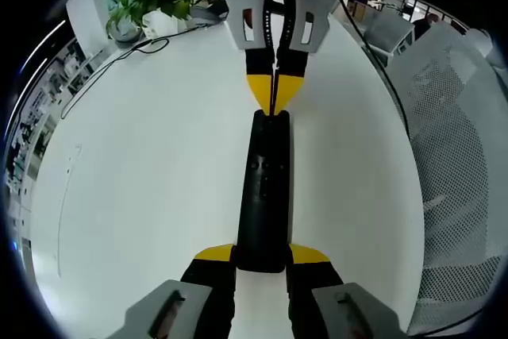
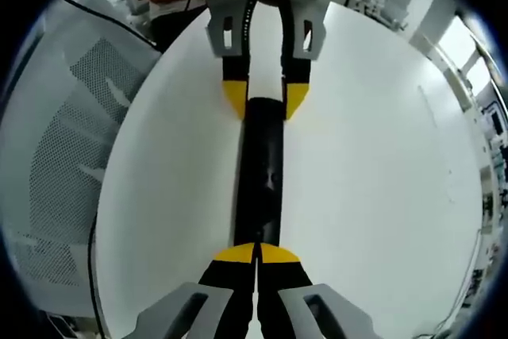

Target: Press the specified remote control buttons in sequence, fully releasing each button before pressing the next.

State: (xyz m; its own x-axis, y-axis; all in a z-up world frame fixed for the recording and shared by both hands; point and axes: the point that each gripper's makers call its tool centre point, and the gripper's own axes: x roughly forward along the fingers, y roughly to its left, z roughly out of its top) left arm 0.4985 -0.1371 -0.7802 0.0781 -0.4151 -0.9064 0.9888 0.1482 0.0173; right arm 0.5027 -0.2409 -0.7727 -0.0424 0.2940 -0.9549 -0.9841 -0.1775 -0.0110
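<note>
The left gripper (image 1: pixel 262 257) clamped its yellow-tipped jaws on the near end of a long black plastic remote control (image 1: pixel 264 196) lying on the round white table (image 1: pixel 151 172), while the right gripper (image 1: pixel 274 97), jaws pressed together, touched its far end.

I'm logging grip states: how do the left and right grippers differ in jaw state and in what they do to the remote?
The left gripper has its jaws apart, clasping one end of the black remote between them; the right gripper has its jaws shut together, tips at the remote's opposite end, not around it. Both have yellow-tipped black jaws and face each other along the remote on the white table.
</note>
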